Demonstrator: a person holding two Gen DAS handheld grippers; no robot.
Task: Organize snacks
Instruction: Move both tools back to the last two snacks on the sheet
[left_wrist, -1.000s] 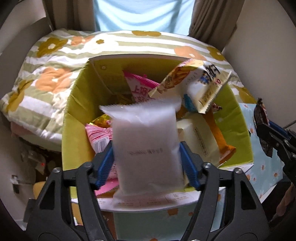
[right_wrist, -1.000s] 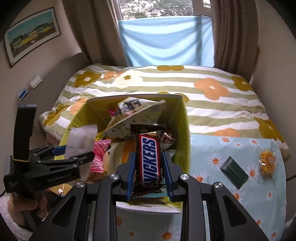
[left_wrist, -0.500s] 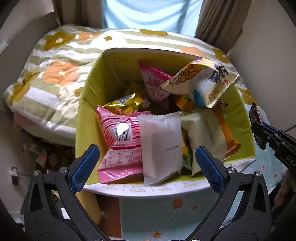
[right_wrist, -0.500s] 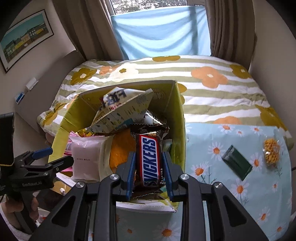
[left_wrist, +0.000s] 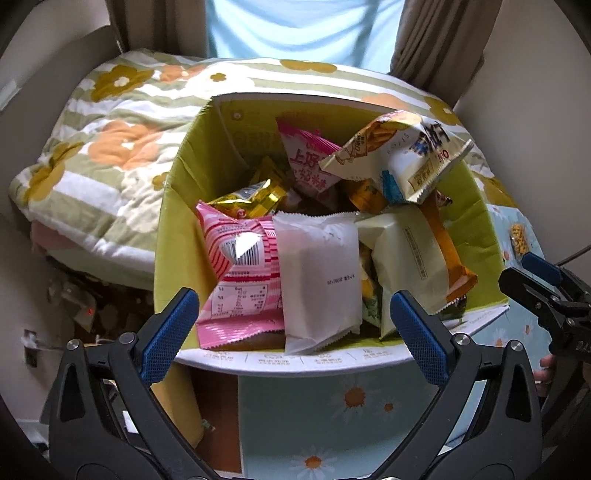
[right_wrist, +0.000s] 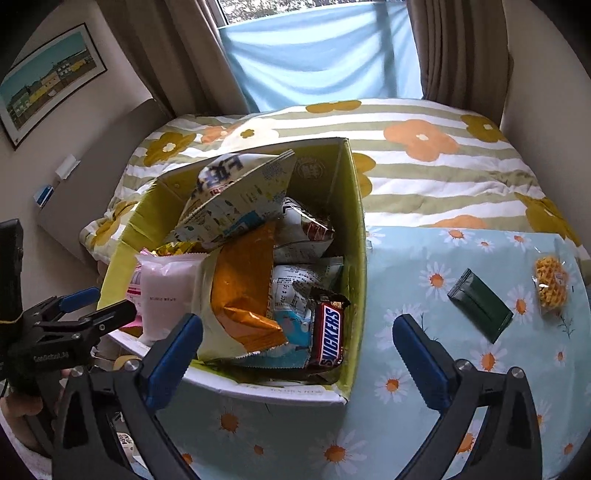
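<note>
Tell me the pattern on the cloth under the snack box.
Pale blue tablecloth printed with white, orange-centred daisies; clearest in the right wrist view.

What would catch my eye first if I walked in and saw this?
Probably the green box crammed with bright snack packets, standing on a daisy-print cloth by a flowered bed. A Snickers bar lies at its near right corner and a white packet lies at the front edge. Both grippers, left and right, hang wide open above it, holding nothing; a dark green packet and a yellow snack still lie on the cloth.
</note>
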